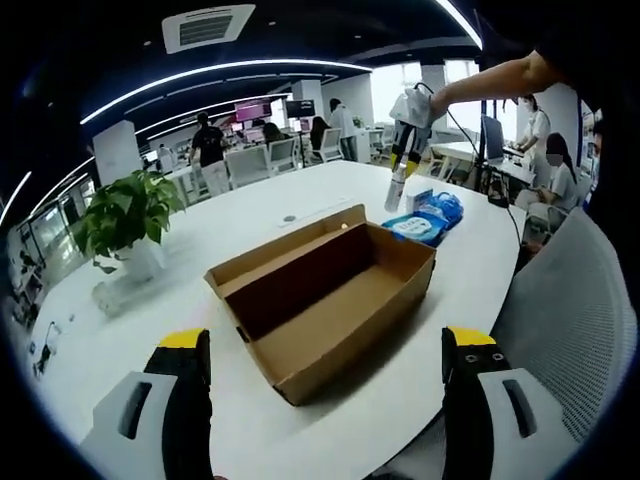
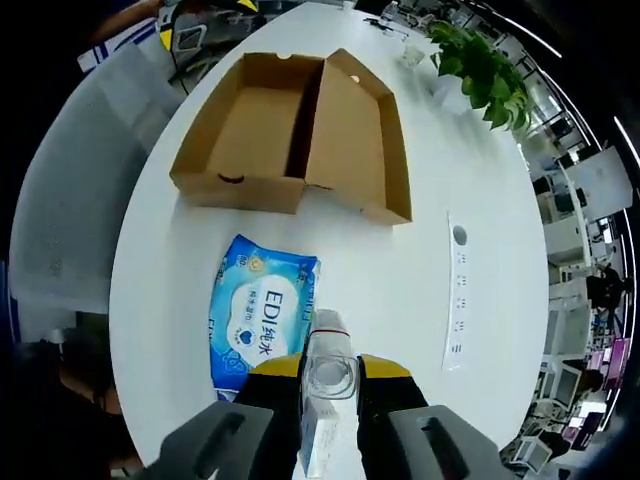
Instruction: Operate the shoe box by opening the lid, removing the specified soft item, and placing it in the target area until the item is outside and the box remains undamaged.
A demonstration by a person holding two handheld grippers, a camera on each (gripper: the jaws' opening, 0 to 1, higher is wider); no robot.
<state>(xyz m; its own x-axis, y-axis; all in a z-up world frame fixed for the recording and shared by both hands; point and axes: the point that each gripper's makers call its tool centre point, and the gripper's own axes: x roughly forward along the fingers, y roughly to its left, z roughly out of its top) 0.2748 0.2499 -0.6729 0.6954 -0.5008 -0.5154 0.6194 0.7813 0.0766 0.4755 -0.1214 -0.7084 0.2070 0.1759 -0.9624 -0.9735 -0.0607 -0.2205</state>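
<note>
Shoe box [image 1: 325,300] lies open and empty on the white table [image 1: 150,330], straight ahead of the spread left gripper [image 1: 325,400]. Beyond it to the right, the right gripper [image 2: 330,385] pinches 1 clear bottle [image 2: 325,385], held upright beside the blue wipes pack [image 2: 262,315], already outside the box.

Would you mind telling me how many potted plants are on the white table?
1: a potted plant stands near the table edge, beyond the open shoe box; the right gripper view shows it too. Others may be hidden.
</note>
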